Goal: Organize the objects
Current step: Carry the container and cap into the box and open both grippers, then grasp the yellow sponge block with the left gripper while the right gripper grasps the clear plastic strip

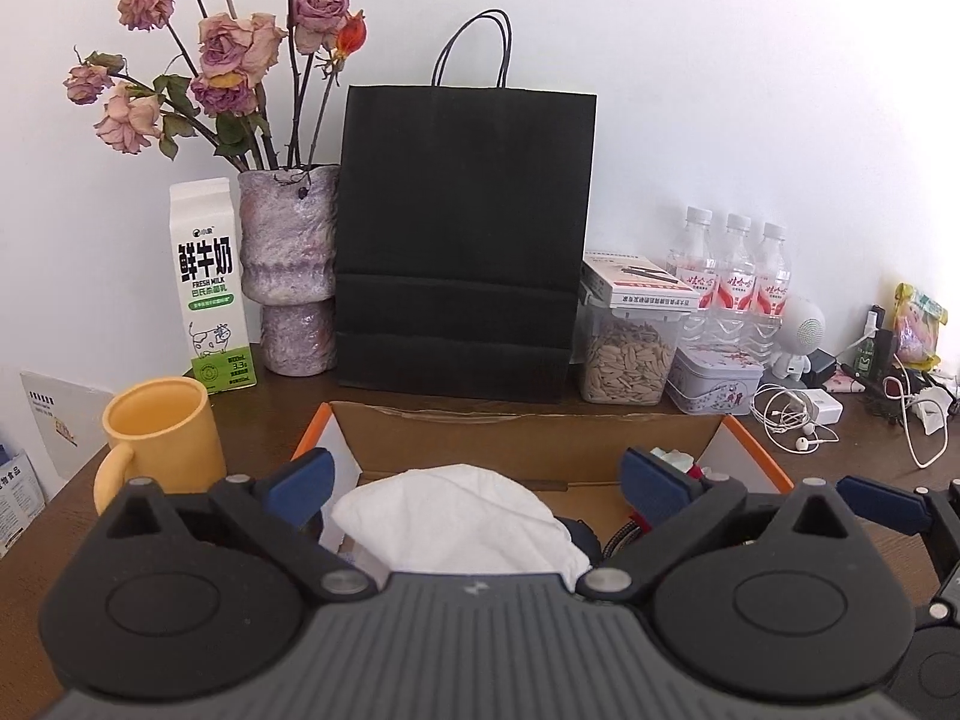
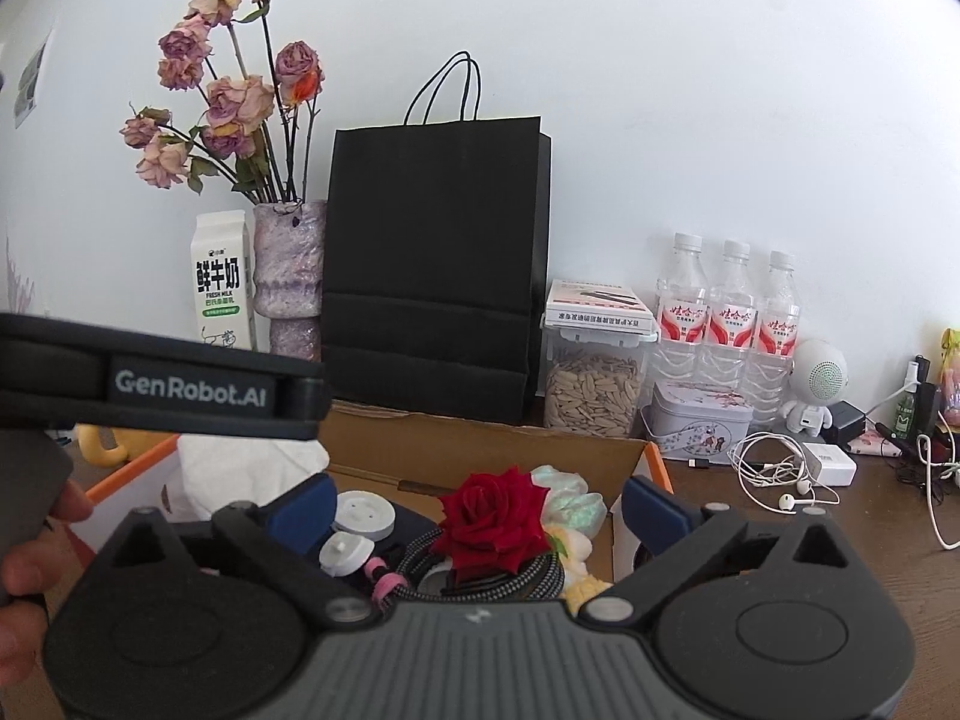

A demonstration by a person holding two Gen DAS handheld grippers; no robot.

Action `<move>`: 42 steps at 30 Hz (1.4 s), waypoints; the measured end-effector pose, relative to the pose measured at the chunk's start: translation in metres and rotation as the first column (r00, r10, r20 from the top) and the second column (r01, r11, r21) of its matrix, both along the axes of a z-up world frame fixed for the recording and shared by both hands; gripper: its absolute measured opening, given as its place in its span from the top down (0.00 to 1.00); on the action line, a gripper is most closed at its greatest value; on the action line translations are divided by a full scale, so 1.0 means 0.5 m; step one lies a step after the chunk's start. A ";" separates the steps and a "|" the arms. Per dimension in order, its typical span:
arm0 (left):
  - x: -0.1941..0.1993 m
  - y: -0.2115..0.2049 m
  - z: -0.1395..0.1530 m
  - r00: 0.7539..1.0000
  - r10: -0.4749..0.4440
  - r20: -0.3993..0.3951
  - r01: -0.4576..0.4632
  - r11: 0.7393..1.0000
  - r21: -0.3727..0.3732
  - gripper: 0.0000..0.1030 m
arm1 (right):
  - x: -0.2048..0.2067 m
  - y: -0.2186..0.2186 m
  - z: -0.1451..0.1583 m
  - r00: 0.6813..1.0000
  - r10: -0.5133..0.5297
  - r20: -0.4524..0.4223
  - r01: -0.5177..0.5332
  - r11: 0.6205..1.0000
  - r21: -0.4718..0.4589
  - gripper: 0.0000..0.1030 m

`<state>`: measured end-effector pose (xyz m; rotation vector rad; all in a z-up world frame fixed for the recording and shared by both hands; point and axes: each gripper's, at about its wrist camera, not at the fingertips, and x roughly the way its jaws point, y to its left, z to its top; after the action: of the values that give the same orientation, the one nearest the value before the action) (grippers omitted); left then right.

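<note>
A black paper bag (image 1: 462,252) with cord handles stands upright at the centre of the frame, against the white wall. Just left of it is a mottled purple vase (image 1: 291,264) of dried pink roses (image 1: 222,54), and left again a green-and-white milk carton (image 1: 210,282). A yellow mug (image 1: 159,432) sits at lower left on the dark wooden bench (image 1: 852,480). Right of the bag, a clear jar of seeds (image 1: 627,360) carries a flat box (image 1: 636,285); a small tin (image 1: 714,375) lies beside it. Three water bottles (image 1: 735,276) line the wall behind. Further right are a small white robot figure (image 1: 798,330) and tangled white earphones (image 1: 792,420).
</note>
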<state>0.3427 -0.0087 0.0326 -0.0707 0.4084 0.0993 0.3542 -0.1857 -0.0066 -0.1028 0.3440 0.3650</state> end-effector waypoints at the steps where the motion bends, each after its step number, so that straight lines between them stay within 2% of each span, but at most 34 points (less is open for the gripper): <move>1: -0.012 0.006 0.000 1.000 0.003 0.003 -0.003 1.000 -0.001 0.00 | -0.009 -0.007 0.001 1.000 -0.001 0.002 0.001 1.000 0.000 0.01; 8: -0.114 0.076 -0.025 1.000 0.028 -0.008 -0.028 1.000 -0.003 0.00 | -0.089 -0.064 -0.010 1.000 -0.013 -0.008 0.013 0.999 -0.030 0.01; 15: -0.168 0.147 -0.104 0.990 0.058 -0.130 -0.050 0.997 0.066 0.00 | -0.150 -0.085 -0.052 0.997 -0.015 -0.079 0.007 0.995 -0.097 0.01; 21: -0.167 0.184 -0.169 0.968 0.076 -0.238 -0.063 0.996 0.063 0.00 | -0.172 -0.081 -0.105 0.984 -0.020 -0.178 -0.003 0.991 -0.131 0.01; 25: -0.155 0.184 -0.198 0.958 0.070 -0.277 -0.055 0.997 0.062 0.00 | -0.172 -0.076 -0.129 0.976 -0.046 -0.215 0.014 0.989 -0.150 0.01; 33: -0.145 0.189 -0.210 0.957 0.076 -0.281 -0.071 0.997 0.027 0.00 | -0.153 -0.087 -0.147 0.952 -0.093 -0.291 0.066 0.993 -0.099 0.05; 39: -0.137 0.185 -0.207 0.955 0.093 -0.283 -0.090 0.996 0.023 0.00 | -0.156 -0.086 -0.151 0.945 -0.091 -0.314 0.071 0.995 -0.073 0.11; 42: -0.132 0.182 -0.205 0.954 0.100 -0.284 -0.098 0.995 0.023 0.00 | -0.161 -0.083 -0.149 0.946 -0.093 -0.309 0.077 0.995 -0.063 0.19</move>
<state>0.2767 0.0822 -0.0701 -0.0689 0.6927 0.2117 0.2738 -0.2269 -0.0810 -0.0786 0.6692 0.2869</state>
